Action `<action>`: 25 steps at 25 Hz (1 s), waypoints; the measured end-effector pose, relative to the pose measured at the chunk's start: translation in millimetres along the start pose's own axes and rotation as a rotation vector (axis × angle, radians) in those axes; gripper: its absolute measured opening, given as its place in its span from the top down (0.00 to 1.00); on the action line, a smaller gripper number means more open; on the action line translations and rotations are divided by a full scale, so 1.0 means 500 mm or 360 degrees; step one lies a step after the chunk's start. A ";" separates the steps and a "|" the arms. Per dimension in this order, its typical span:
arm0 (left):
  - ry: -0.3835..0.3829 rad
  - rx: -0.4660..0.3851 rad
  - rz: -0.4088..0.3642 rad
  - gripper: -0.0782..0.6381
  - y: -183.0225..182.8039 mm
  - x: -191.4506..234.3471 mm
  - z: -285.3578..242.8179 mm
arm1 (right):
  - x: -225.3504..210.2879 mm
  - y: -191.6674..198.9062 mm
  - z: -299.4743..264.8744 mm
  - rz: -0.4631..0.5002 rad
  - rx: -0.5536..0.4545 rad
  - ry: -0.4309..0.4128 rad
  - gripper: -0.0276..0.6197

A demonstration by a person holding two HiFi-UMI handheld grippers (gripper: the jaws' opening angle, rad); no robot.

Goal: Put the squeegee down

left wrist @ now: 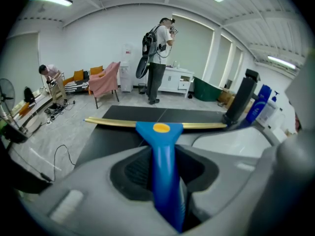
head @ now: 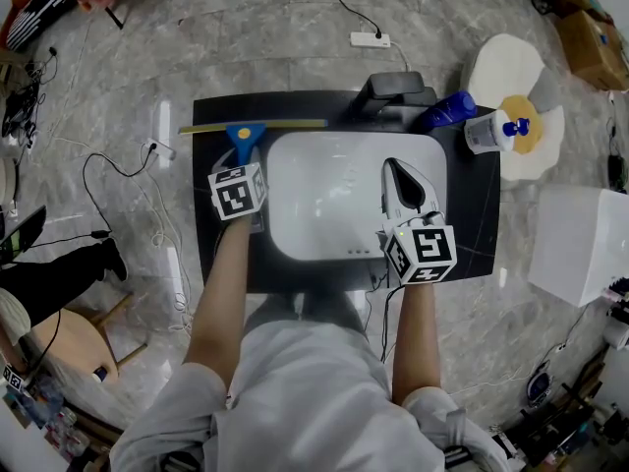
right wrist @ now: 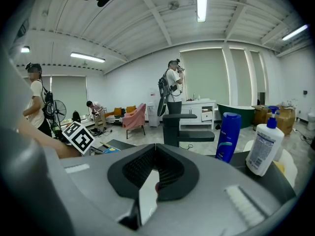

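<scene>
The squeegee point(head: 246, 134) has a blue handle and a long yellow blade. The blade runs along the back left of the black counter point(head: 472, 214), low over it or on it; I cannot tell which. My left gripper point(head: 246, 161) is shut on the blue handle, just left of the white sink point(head: 324, 200). In the left gripper view the squeegee point(left wrist: 162, 146) stands between the pads of the left gripper point(left wrist: 165, 178), with the blade crosswise ahead. My right gripper point(head: 405, 180) hovers over the right side of the sink, shut and holding nothing. In its own view the right gripper point(right wrist: 155, 166) shows dark pads that meet at the tip.
A black faucet point(head: 393, 87) stands behind the sink. A blue bottle point(head: 450, 109) and a white pump bottle point(head: 491, 131) sit at the counter's back right corner; the right gripper view shows the same blue bottle point(right wrist: 229, 136) and pump bottle point(right wrist: 263, 149). Cables and a power strip point(head: 370, 39) lie on the floor.
</scene>
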State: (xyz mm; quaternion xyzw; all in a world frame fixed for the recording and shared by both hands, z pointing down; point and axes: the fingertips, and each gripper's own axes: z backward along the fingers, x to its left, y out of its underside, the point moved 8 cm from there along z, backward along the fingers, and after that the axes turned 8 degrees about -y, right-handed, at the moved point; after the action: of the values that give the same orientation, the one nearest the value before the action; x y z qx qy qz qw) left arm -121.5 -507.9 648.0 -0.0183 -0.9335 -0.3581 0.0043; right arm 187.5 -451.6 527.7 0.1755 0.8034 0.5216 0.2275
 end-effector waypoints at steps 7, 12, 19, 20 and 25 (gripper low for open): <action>-0.0017 0.0017 -0.0029 0.71 0.001 -0.003 -0.004 | 0.002 0.001 -0.001 0.0007 0.0013 0.0005 0.95; -0.0005 0.0016 -0.0034 0.70 0.001 -0.003 -0.003 | 0.006 0.000 0.004 0.0003 0.0013 0.0011 0.95; 0.0058 -0.0019 -0.0070 0.60 0.005 -0.008 0.016 | 0.019 -0.007 0.014 0.0011 -0.0005 0.0013 0.95; 0.0061 -0.0029 -0.0072 0.60 0.005 -0.005 0.023 | 0.023 -0.008 0.015 0.0011 -0.0008 0.0013 0.95; 0.0080 -0.0091 -0.0087 0.59 0.003 0.015 0.064 | 0.056 -0.017 0.033 0.0024 -0.0035 0.0015 0.95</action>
State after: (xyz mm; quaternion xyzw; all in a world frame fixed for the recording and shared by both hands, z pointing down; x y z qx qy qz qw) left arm -128.5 -484.9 625.3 0.0160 -0.9227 -0.3849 0.0174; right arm 173.1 -427.9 508.9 0.1765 0.7973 0.5330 0.2217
